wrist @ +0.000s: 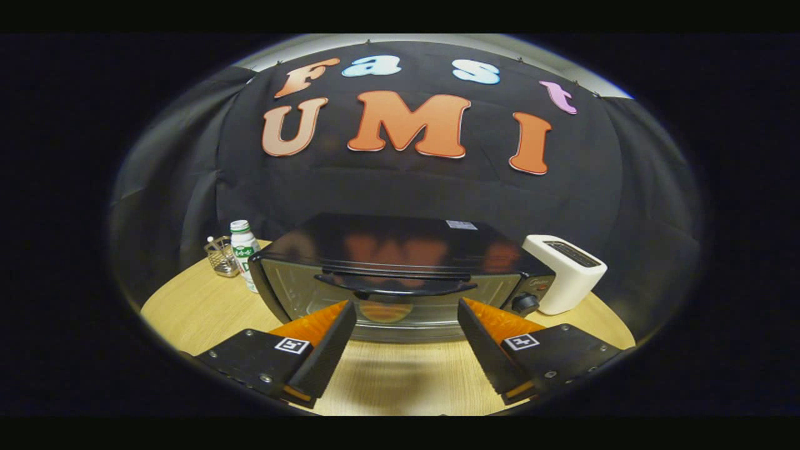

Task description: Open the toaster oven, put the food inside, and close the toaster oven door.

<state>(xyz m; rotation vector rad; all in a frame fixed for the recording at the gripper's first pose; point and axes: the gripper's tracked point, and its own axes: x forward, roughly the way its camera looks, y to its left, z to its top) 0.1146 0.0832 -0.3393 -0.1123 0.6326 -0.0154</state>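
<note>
The toaster oven [400,275] sits on the round worktop [187,312] just ahead of the released, empty jaws — its door handle [395,286], a stiff curved bar, looks the place to grip.

Gripper [406,312] fingers spread wide, empty, just short of the closed toaster oven [400,275] at 12 o'clock. White toaster [565,272] at 2 o'clock; bottle [244,250] and wire basket [222,256] at 10 o'clock. Round wooden table [387,381].
</note>
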